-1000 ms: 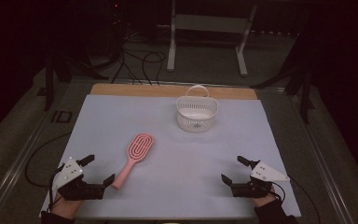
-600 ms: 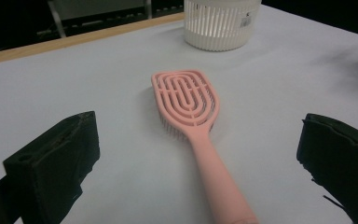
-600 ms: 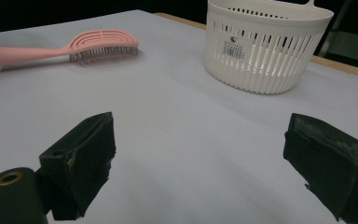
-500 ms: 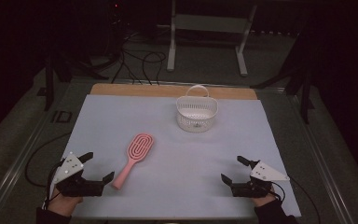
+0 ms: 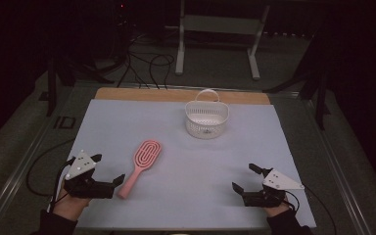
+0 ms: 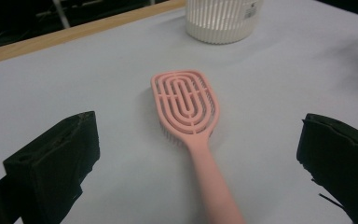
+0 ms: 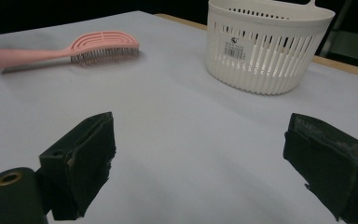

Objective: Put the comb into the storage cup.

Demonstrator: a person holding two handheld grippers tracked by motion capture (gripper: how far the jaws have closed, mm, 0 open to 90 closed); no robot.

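A pink hairbrush (image 5: 145, 155) lies on the pale mat, bristles down, its handle pointing toward the near left. My left gripper (image 5: 109, 168) stands open just left of the handle's end, not touching it. In the left gripper view the brush (image 6: 186, 100) lies between and ahead of the wide-spread jaws of the left gripper (image 6: 199, 140). A white slotted basket (image 5: 206, 120) with a handle stands at the back, right of centre. My right gripper (image 5: 243, 177) rests open near the front right, with nothing between its fingers. In the right gripper view the right gripper (image 7: 200, 135) faces the basket (image 7: 265, 46), and the brush (image 7: 98, 46) lies far left.
The pale mat (image 5: 186, 210) covers the table, with a wooden strip (image 5: 142, 94) along its far edge. Beyond the table are cables (image 5: 152, 63) on the floor and a metal stand (image 5: 218, 24). Bare mat lies between the two grippers.
My left gripper has edged slightly forward and right, closer to the brush's handle. The right gripper, brush and basket have not moved.
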